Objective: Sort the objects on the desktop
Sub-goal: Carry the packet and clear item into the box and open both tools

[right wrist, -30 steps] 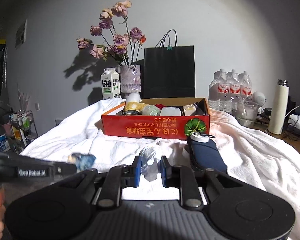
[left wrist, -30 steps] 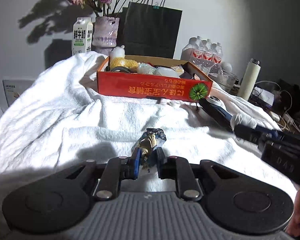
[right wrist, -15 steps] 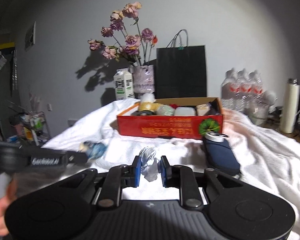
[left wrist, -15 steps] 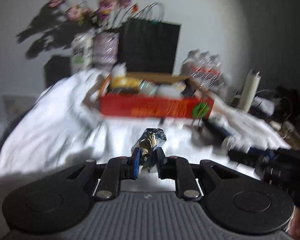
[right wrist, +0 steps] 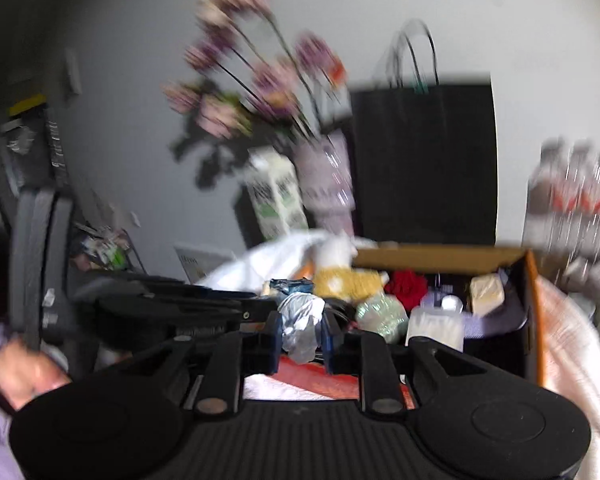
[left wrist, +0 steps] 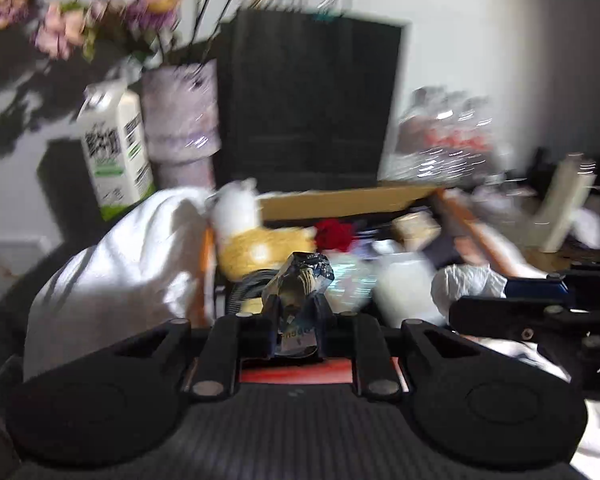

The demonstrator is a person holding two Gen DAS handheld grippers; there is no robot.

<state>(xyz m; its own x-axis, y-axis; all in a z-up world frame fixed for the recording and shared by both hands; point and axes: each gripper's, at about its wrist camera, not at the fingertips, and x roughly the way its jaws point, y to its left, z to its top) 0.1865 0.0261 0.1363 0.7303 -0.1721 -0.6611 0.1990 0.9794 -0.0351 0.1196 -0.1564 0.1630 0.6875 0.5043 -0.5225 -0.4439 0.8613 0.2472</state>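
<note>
My left gripper (left wrist: 298, 312) is shut on a dark blue and gold crumpled wrapper (left wrist: 300, 280), held over the near edge of the red cardboard box (left wrist: 300, 372). My right gripper (right wrist: 302, 332) is shut on a clear, silvery crumpled wrapper (right wrist: 300, 316), also held at the near edge of the red box (right wrist: 534, 320). The box holds a yellow and white plush toy (left wrist: 256, 240), a red flower (left wrist: 334, 234), a white container (right wrist: 436, 328) and other items. Each gripper shows in the other's view, the left one (right wrist: 276, 284) just left of the right one. Both views are blurred.
Behind the box stand a milk carton (left wrist: 114, 148), a vase of pink flowers (left wrist: 180, 120), a black paper bag (left wrist: 308, 104) and water bottles (right wrist: 576, 196). A white towel (left wrist: 112, 264) covers the table. A white flask (left wrist: 566, 200) stands at the right.
Both grippers have moved forward and up to the red box, each still holding its wrapper. The box has grown much larger in both views.
</note>
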